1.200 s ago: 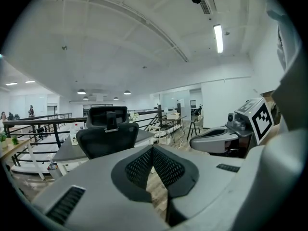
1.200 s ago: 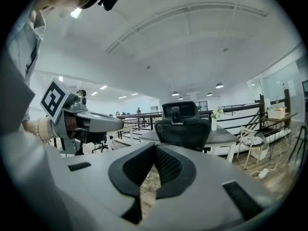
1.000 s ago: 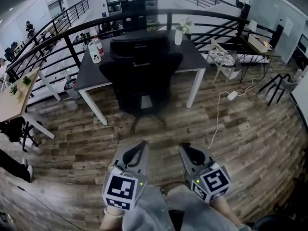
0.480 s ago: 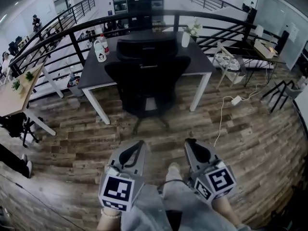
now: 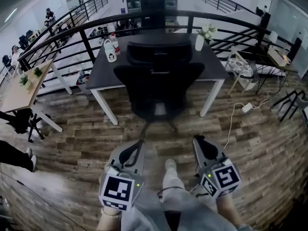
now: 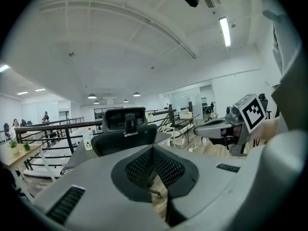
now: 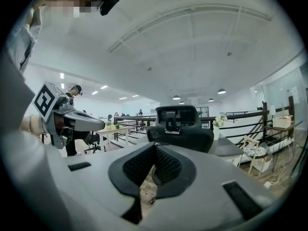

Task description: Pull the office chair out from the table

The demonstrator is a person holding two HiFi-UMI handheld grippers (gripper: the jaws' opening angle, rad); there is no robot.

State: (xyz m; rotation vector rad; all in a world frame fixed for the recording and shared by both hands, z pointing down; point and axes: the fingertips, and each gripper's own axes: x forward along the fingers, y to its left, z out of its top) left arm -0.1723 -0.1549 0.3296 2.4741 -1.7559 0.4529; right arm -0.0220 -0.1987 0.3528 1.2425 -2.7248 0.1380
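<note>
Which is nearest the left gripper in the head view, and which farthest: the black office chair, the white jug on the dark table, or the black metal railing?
1. The black office chair, straight ahead of the left gripper, pushed in at the table.
2. The white jug, near the dark table's far left corner.
3. The black metal railing, behind the table.

Dark table with jug, vase
</note>
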